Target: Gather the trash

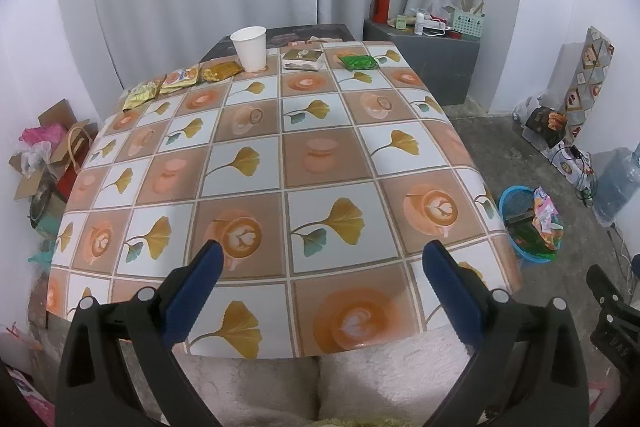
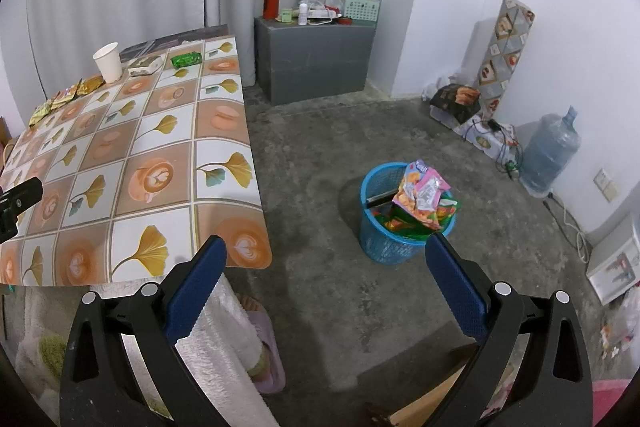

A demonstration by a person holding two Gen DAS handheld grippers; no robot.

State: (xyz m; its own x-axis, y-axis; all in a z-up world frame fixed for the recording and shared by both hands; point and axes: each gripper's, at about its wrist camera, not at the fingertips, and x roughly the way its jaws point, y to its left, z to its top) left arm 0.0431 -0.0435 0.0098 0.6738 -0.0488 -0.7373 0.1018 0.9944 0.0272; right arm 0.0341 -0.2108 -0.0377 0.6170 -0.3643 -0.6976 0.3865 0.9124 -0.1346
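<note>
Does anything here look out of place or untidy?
Yes. The blue bin on the floor is overfull: wrappers stick up above its rim. A cup and packets lie along the table's far edge.

Left claw [image 1: 320, 259] agape (empty) — above table [image 1: 256, 131].

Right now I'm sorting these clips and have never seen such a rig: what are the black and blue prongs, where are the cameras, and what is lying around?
No robot: a person holds a two-finger gripper in each hand, with a fisheye camera on each. The left gripper looks over the table; the right gripper looks at the floor. Both are open and hold nothing. At the table's far edge stand a paper cup, snack packets and a green packet. A blue basket on the floor holds wrappers.
</note>
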